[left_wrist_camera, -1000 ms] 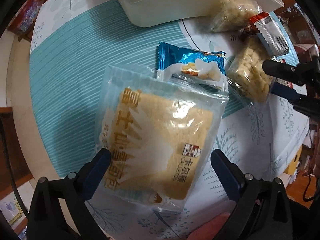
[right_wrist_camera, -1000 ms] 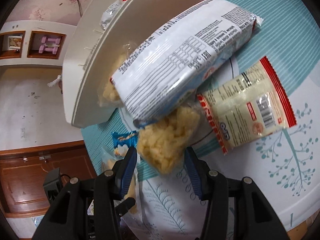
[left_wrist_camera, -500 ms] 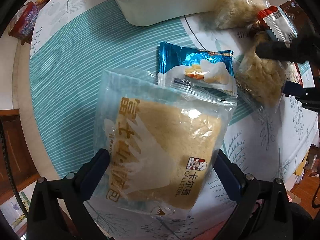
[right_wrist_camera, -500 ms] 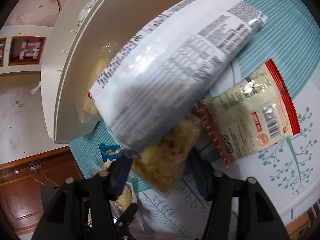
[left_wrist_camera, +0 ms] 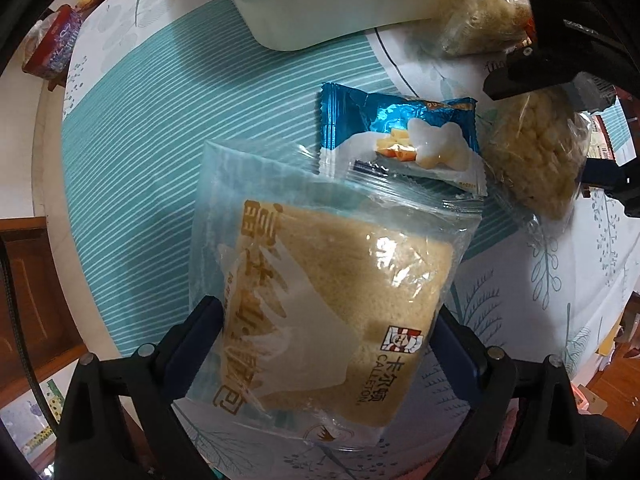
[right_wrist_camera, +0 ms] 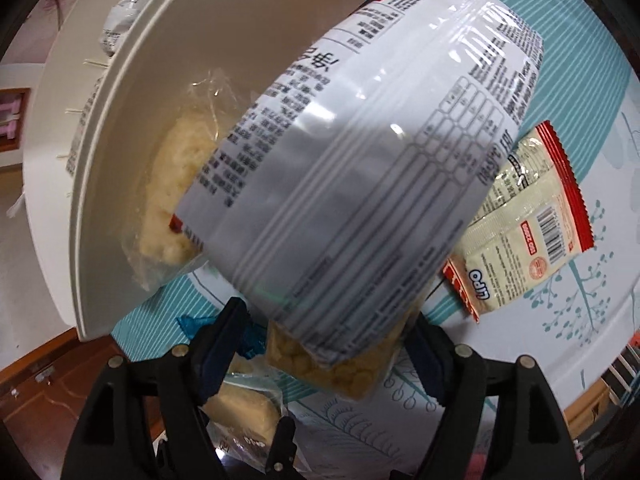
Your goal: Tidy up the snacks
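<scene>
The left gripper [left_wrist_camera: 328,344] stands wide around the CALLETON bread packet [left_wrist_camera: 332,300], which lies on the tablecloth [left_wrist_camera: 140,152], its pads at the wrapper's edges, not visibly pressing; I judge a pickup is beginning and closing comes next. The right gripper [right_wrist_camera: 328,344], jaws opening, straddles the puffed-corn bag [right_wrist_camera: 340,372] beneath the big grey-white bag [right_wrist_camera: 360,160], ungripped. Beyond lie a Lipo packet [right_wrist_camera: 528,224] and the white bin [right_wrist_camera: 140,100], the likely destination.
</scene>
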Available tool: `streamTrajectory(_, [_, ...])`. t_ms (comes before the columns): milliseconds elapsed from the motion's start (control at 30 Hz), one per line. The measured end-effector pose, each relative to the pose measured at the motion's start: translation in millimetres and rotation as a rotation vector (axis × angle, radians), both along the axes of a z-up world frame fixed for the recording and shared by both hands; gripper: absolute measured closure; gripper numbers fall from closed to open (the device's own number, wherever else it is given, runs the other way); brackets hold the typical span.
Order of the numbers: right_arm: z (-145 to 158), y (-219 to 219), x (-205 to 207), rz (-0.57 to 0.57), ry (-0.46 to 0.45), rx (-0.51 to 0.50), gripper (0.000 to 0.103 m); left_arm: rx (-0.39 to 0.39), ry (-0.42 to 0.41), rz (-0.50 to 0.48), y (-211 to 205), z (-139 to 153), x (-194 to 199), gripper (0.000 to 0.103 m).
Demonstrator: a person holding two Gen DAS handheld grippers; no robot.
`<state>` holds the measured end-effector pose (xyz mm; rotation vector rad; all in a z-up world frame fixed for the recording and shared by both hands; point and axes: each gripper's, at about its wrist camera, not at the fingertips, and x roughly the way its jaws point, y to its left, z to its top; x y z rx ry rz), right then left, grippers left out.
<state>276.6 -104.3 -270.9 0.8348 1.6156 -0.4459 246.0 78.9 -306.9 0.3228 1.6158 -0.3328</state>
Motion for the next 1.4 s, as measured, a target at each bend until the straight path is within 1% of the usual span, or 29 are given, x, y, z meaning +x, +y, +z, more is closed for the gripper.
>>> streamTrajectory(67, [-1.1,5.3,6.0,0.007,0.015,-0.020,0.026,0.003,-0.003,0.003,-2.5,1.3,-4.7,0.007])
streamTrajectory(133, [0.4,13.2,11.7,0.015,0.031,-0.050,0.029,0.002,-0.005,0.003,-3.5,3.9,-8.2,0.008])
streamTrajectory(167, [1.4,14.9,11.9,0.017,0.039,-0.067,0.035,0.001,-0.006,0.003,-3.8,4.7,-9.3,0.008])
streamTrajectory(200, [2.2,16.4,11.9,0.017,0.040,-0.075,0.038,0.000,-0.005,0.003,-4.6,4.6,-9.5,0.009])
streamTrajectory(400, [4.4,17.5,9.4,0.011,0.011,-0.063,0.039,0.002,0.003,0.000,1.7,8.6,-7.4,0.012])
streamTrajectory(433, [4.3,10.4,-3.4,0.006,-0.003,-0.056,0.040,0.002,0.005,0.002,1.8,9.0,-6.8,0.013])
streamTrajectory(500, [5.9,7.2,-7.8,0.010,-0.027,-0.043,0.040,0.003,0.008,0.006,3.1,9.3,-5.2,0.013])
streamTrajectory(600, [4.8,1.7,-17.8,0.008,-0.037,-0.029,0.040,0.008,0.013,0.009,5.8,12.1,-6.1,0.015])
streamTrajectory(700, [5.1,0.5,-28.7,0.034,-0.066,-0.012,0.040,0.013,0.018,0.005,6.7,15.7,-8.6,0.017])
streamTrajectory(733, [4.7,0.1,-34.6,0.036,-0.072,-0.001,0.040,0.010,0.016,0.003,8.9,17.9,-8.5,0.018])
streamTrajectory(767, [3.9,-0.8,-38.5,0.032,-0.072,0.011,0.041,0.005,0.012,0.002,9.9,21.5,-8.8,0.022])
streamTrajectory(800, [5.2,-3.2,-51.2,0.026,-0.071,0.022,0.041,0.002,0.008,0.000,11.1,25.1,-8.8,0.026])
streamTrajectory(833, [4.6,-6.1,-60.2,0.003,-0.064,0.037,0.041,-0.003,0.005,0.000,11.7,30.0,-9.1,0.030])
streamTrajectory(867, [3.4,-7.5,-67.9,-0.011,-0.059,0.045,0.041,-0.011,0.011,0.004,13.2,34.2,-8.9,0.033])
streamTrajectory(933, [0.8,-10.9,-82.4,-0.028,-0.047,0.058,0.041,-0.022,0.032,0.022,16.7,37.4,-8.0,0.035])
streamTrajectory(1000, [-0.1,-15.0,-96.2,-0.052,-0.037,0.073,0.041,-0.016,0.051,0.043,22.5,39.2,-8.4,0.036])
streamTrajectory(1067, [-0.3,-18.2,-113.0,-0.068,-0.031,0.087,0.041,-0.016,0.051,0.059,28.4,43.4,-9.7,0.037])
streamTrajectory(1100, [0.2,-18.3,-114.1,-0.071,-0.031,0.092,0.041,-0.018,0.051,0.067,31.1,46.4,-10.5,0.037])
streamTrajectory(1267, [11.6,-25.1,-146.4,-0.074,-0.047,0.117,0.041,-0.044,0.070,0.096,45.7,61.2,-13.6,0.038])
streamTrajectory(1300, [22.1,-13.7,-150.5,-0.078,-0.048,0.122,0.041,-0.046,0.067,0.095,47.1,66.7,-14.6,0.038])
streamTrajectory(1400, [26.5,-15.5,-155.5,-0.083,-0.050,0.139,0.041,-0.071,0.068,0.104,51.0,83.3,-14.1,0.038])
